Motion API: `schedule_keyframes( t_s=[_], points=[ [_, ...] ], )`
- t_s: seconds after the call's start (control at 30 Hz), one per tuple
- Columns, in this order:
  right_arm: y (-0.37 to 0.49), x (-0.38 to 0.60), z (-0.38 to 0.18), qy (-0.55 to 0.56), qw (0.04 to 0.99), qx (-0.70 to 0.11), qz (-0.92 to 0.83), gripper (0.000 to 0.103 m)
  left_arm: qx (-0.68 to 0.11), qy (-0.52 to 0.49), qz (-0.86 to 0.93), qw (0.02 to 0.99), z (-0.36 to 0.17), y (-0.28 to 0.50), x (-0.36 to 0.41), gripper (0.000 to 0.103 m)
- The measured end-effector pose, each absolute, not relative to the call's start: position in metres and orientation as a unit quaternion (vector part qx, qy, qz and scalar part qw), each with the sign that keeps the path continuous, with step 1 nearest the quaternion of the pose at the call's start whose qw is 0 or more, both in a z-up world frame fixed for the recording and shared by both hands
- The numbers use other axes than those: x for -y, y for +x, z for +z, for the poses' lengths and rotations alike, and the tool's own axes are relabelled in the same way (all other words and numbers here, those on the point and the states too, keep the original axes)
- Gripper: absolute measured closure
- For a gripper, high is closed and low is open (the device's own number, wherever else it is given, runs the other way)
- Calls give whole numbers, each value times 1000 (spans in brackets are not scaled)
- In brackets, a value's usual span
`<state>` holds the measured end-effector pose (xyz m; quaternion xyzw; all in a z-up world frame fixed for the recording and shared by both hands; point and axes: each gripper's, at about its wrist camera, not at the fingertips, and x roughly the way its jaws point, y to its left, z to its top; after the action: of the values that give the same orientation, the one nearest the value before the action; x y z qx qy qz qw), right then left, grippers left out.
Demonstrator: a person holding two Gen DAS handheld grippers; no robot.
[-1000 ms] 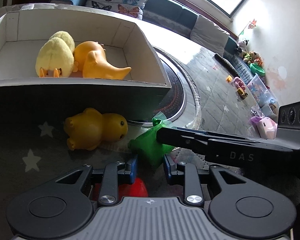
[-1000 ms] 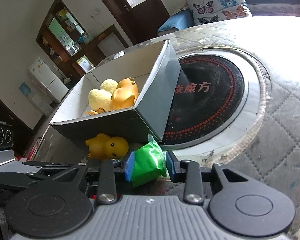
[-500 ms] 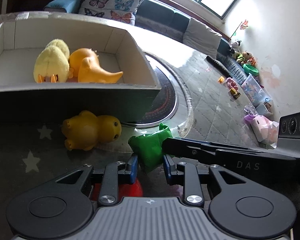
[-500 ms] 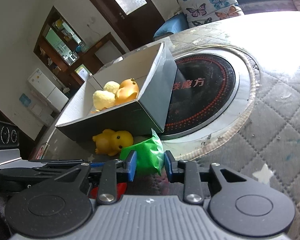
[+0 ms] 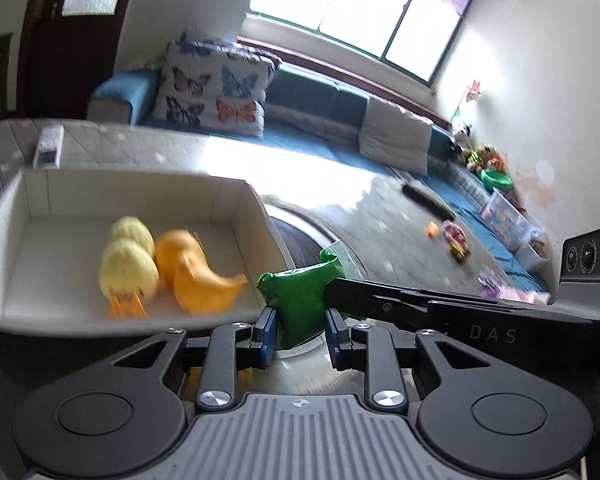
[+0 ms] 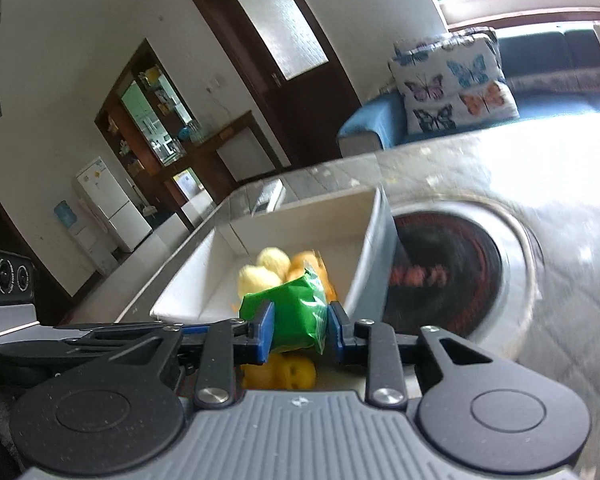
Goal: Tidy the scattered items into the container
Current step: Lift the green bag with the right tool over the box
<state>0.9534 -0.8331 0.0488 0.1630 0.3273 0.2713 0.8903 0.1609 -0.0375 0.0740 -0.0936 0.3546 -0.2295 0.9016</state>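
Observation:
A crumpled green packet hangs in the air at the near right corner of the open white box. My left gripper has its blue pads pressed on the packet's lower part, jaws closing tight. My right gripper comes in from the right and pinches the same packet. In the right wrist view the packet sits squeezed between the right gripper pads. A fluffy yellow chick and an orange duck lie in the box. A yellow rubber duck lies on the table below.
A round black hotplate is set into the quilted table to the right of the box. Small toys and a dark brush lie at the table's far right. A sofa with a butterfly cushion stands behind.
Both grippers have risen together, lifting the green packet from the table to above the box's near wall. The red item under the left gripper has dropped out of view.

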Motion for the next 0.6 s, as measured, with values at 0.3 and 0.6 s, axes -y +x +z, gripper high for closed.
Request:
schedule_keyframes(
  t_s=[0.3, 0.6],
  points=[
    [1005, 811, 41, 159, 886, -337, 277, 76, -359, -102, -194, 907, 66, 204, 23, 76],
    [1035, 794, 14, 153, 878, -369, 264, 75, -383, -122, -179, 898, 41, 234, 11, 76]
  ],
)
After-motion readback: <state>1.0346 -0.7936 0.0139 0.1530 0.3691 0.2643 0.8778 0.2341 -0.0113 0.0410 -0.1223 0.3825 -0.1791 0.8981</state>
